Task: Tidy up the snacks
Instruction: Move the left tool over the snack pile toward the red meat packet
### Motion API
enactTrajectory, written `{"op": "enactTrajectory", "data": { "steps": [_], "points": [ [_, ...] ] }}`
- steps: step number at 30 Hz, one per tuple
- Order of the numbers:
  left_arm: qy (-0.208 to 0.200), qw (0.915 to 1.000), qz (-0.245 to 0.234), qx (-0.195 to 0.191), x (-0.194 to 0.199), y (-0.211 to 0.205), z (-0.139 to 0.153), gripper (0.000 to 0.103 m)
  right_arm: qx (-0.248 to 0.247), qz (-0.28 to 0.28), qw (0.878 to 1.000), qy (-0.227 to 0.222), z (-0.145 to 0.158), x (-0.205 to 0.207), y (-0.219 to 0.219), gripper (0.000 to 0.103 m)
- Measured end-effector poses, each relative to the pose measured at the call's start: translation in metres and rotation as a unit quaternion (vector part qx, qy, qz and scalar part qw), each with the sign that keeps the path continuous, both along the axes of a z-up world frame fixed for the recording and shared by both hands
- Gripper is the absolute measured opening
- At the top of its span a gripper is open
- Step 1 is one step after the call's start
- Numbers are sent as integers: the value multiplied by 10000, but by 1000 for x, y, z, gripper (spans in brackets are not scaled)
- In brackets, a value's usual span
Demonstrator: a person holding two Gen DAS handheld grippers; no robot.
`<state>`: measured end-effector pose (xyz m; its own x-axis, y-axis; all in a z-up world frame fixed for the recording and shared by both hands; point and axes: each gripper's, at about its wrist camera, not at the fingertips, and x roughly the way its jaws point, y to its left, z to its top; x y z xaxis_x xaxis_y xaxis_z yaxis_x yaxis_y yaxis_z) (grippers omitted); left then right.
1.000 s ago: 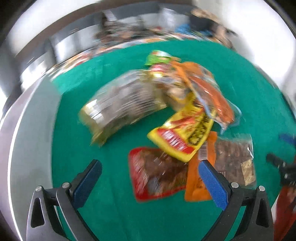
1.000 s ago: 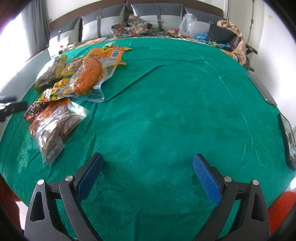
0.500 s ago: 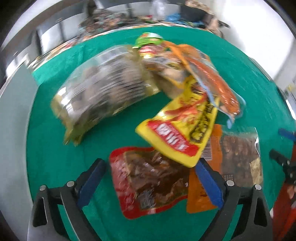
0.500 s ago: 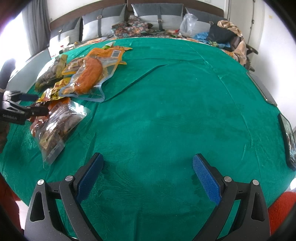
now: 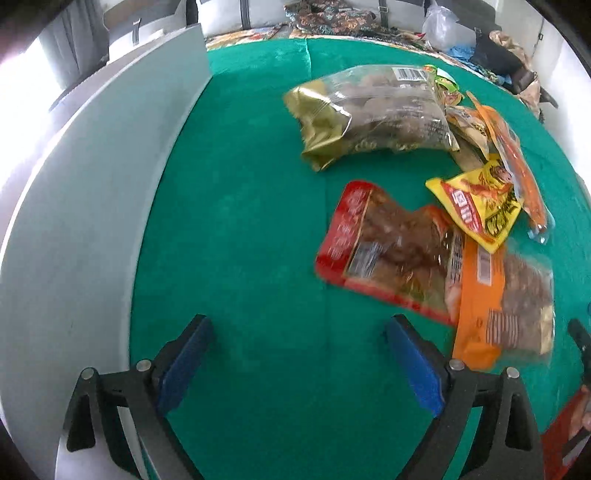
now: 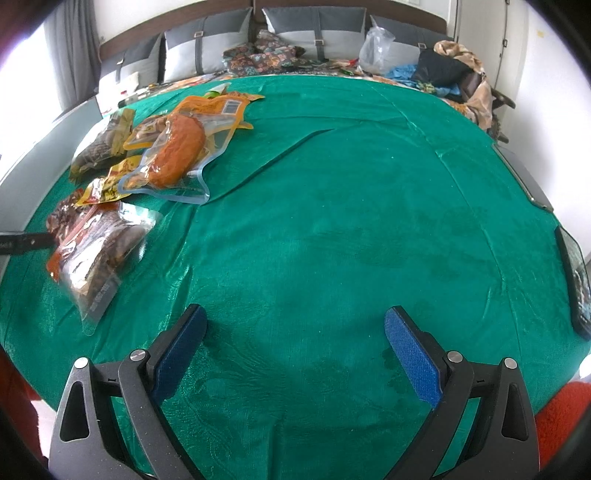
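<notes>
Several snack packs lie in a loose pile on the green cloth. In the left wrist view I see a gold bag, a red pack, a yellow pack, an orange-edged clear pack and a long orange pack. My left gripper is open and empty over bare cloth, left of and nearer than the red pack. My right gripper is open and empty over bare cloth, well right of the pile. The left gripper's tip shows at the far left edge.
A grey panel borders the cloth on the left. Cushions, a plastic bag and heaped clothes sit beyond the far edge. A dark flat device lies at the right edge of the cloth.
My left gripper has swung left and away from the pile, so the packs now sit to its right and the grey panel fills the left. The right gripper has not moved.
</notes>
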<state>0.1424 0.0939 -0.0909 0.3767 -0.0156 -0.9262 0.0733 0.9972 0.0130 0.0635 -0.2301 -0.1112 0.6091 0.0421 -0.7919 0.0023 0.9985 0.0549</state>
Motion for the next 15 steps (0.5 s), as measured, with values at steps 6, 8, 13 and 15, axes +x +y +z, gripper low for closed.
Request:
{"op": "enactTrajectory", "data": {
  "steps": [6, 8, 13, 15],
  "points": [
    [-173, 9887, -1479, -140, -2, -12, 28, 95, -2, -2, 10000, -2, 0, 0, 0, 99],
    [-329, 9788, -2018, 146, 3, -22, 36, 96, -3, -8, 10000, -12, 1, 0, 0, 99],
    [-351, 9648, -2568, 441, 53, -55, 30, 96, -7, -19, 10000, -38, 1, 2, 1, 99],
    [-366, 9666, -2515, 329, 57, -66, 28, 96, -11, -17, 10000, -46, 1, 2, 1, 99]
  ]
}}
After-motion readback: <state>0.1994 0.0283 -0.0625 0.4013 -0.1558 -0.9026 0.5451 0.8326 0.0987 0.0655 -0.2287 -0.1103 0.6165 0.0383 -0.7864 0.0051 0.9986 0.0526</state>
